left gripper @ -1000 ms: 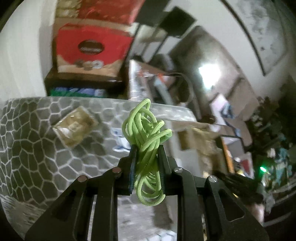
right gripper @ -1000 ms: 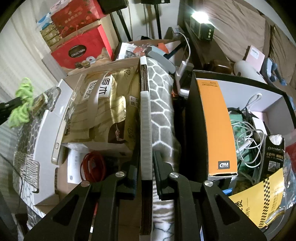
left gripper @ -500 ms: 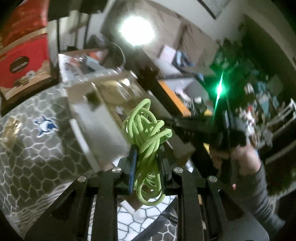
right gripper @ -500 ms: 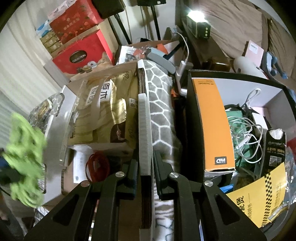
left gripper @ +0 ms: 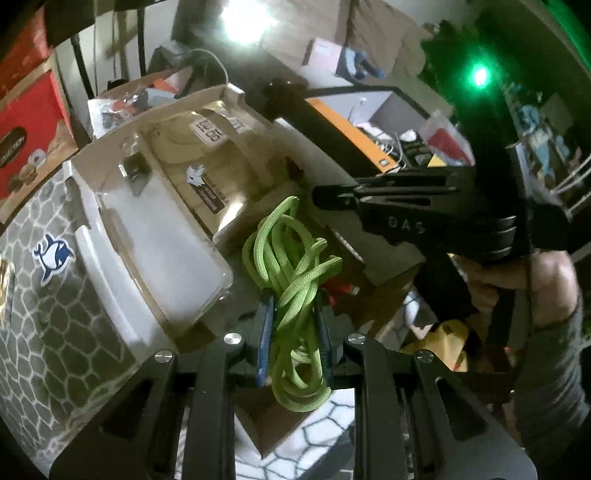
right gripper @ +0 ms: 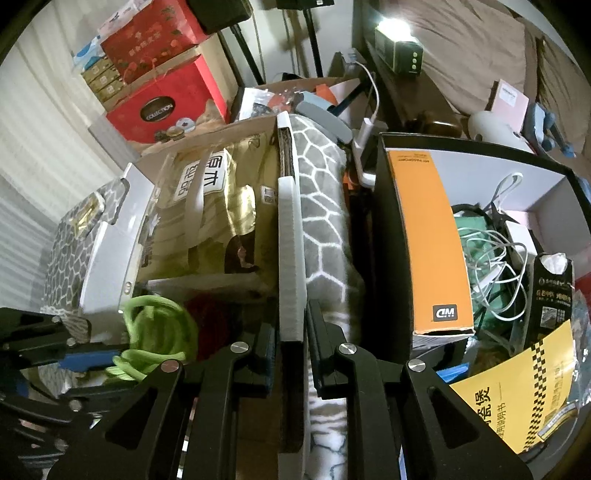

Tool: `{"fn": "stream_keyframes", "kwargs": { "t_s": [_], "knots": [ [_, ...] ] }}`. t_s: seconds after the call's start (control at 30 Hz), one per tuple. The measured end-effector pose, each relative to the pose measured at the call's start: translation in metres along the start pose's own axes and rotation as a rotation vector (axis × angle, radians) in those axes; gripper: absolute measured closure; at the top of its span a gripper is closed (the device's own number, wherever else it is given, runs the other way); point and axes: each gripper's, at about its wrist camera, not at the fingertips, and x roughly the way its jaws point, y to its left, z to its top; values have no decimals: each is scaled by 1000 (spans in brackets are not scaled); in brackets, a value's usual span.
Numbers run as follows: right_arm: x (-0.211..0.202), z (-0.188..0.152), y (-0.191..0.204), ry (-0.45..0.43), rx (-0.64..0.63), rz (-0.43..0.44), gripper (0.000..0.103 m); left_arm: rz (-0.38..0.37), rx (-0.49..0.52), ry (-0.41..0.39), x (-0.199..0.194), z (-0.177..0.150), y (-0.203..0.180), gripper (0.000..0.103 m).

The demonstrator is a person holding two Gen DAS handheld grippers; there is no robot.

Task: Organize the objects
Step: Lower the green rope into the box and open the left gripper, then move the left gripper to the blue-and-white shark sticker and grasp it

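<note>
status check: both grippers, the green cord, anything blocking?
Left gripper shut on green cord, held over the open storage box. Right gripper shut on the box's flap, holding it up. Gold bag and red coil already inside.

Cluttered, dimly lit room. A bright lamp (right gripper: 397, 27) glares at the far side, atop a dark box-shaped device (right gripper: 400, 53) on a dark wooden ledge (right gripper: 410, 92). Behind the ledge lies brown quilted upholstery (right gripper: 476, 55). A pale curtain (right gripper: 40, 122) hangs in vertical folds on one side. Red gift boxes (right gripper: 159, 96) are stacked near it, beside thin black stand legs (right gripper: 243, 55). A green indicator light (left gripper: 480, 75) glows against a dark area.
</note>
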Motion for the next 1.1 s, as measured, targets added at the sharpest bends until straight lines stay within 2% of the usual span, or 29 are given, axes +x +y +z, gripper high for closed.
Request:
{"fn": "stream_keyframes", "kwargs": {
  "t_s": [0.17,0.37,0.43,0.5,0.6,0.8,0.93,1.0,1.1],
  "knots": [
    [1,0,0,6,0,-2,87,14,59,52,22,-2,-3,83],
    [4,-1,-1,12,-6,-3,87,-2,39,64,12,-7,8,80],
    [4,-2,0,11,-2,-1,87,-13,24,49,2,-9,11,72],
    [5,-2,0,10,0,1,87,-32,12,24,-9,-10,14,49],
    [5,-2,0,11,-1,-1,87,-71,-10,-20,-31,-11,20,48],
    [6,-2,-1,11,-5,-7,87,-53,-115,-111,-68,-1,59,47],
    [5,-1,-3,11,-6,-9,87,-15,-234,-160,-81,4,105,36],
    [6,-1,-4,13,-5,-11,87,25,-304,-161,-83,6,132,35],
    [6,0,-4,15,-7,-11,87,76,-359,-146,-80,8,160,34]
  ]
}}
